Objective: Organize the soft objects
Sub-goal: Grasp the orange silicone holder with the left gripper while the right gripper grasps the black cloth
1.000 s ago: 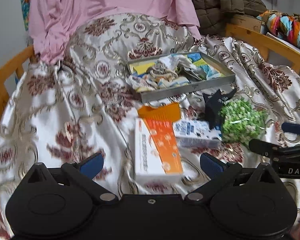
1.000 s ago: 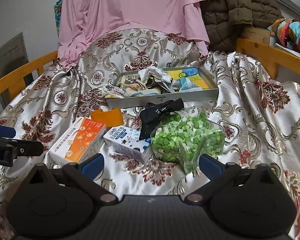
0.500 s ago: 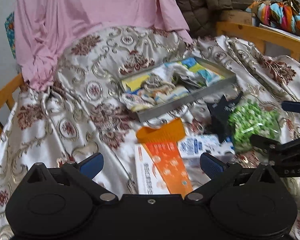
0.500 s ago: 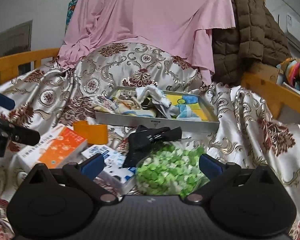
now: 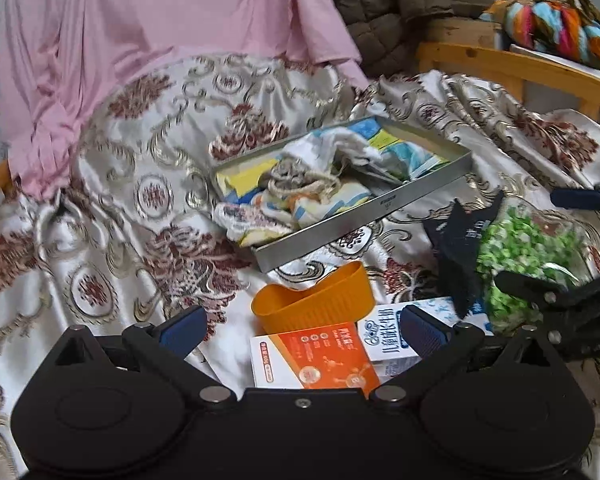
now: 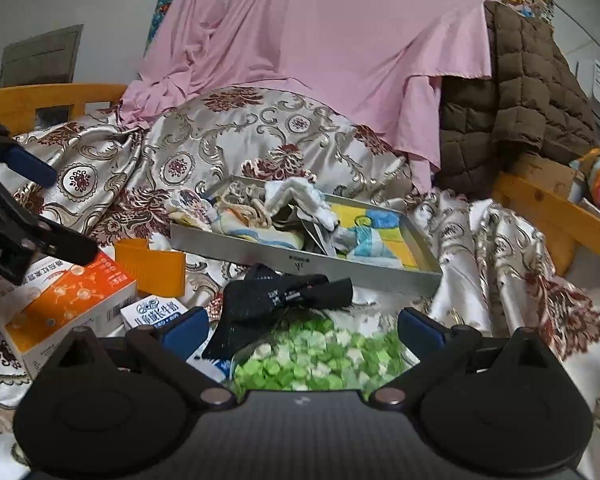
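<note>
Left claw is hanging released at bottom centre of its view, blue pads spread wide, nothing between them; directly past it an orange-and-white carton is lying flat, with a blue-and-white milk carton touching its right side. An orange ribbed cup is sitting just behind both. Right claw is likewise standing released and empty at bottom centre of its own view, pads hovering either side of a clear bag of green bits. A black sock is draping over the far edge of that bag, its lower end reaching toward the milk carton. Beyond, in mid-frame, a metal tray is resting tilted on the patterned satin bedspread, holding a heap of soft cloths and socks piled toward its left end, one piece spilling over the left rim. Further back a pink sheet is hanging across the upper centre, a brown quilted jacket beside it at upper right. Wooden bed rail is running along the right edge.
</note>
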The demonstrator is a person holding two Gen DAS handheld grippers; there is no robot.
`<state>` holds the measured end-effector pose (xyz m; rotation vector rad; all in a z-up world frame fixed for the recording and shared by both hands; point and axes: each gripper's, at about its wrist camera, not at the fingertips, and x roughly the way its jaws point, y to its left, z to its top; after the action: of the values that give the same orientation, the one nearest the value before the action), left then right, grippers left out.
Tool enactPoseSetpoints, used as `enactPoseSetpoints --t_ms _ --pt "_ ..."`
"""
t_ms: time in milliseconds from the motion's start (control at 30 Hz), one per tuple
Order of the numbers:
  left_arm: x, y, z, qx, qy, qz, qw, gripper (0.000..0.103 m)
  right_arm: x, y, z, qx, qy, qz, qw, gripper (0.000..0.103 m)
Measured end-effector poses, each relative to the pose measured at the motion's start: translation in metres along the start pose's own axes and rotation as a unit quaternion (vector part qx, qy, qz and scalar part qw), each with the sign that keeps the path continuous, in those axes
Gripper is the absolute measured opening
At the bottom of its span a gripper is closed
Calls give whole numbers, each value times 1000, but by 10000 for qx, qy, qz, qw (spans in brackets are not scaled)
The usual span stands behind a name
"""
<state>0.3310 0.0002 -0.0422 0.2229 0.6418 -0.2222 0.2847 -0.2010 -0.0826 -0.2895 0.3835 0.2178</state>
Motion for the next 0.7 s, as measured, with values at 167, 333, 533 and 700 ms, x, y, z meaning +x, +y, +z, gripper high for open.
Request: enactPoseSetpoints --t_ms 167,333,533,700 --pt "25 13 3 -530 153 -367 9978 102 14 4 2 -149 30 123 9998 102" --pt "51 19 7 -769 359 -606 9945 102 24 13 8 -409 -43 238 9989 102" --pt "74 26 8 -979 660 -759 9901 102 40 12 9 -495 145 426 9978 99" --pt "84 26 9 -975 737 -850 9889 102 51 12 8 -558 255 504 9968 97"
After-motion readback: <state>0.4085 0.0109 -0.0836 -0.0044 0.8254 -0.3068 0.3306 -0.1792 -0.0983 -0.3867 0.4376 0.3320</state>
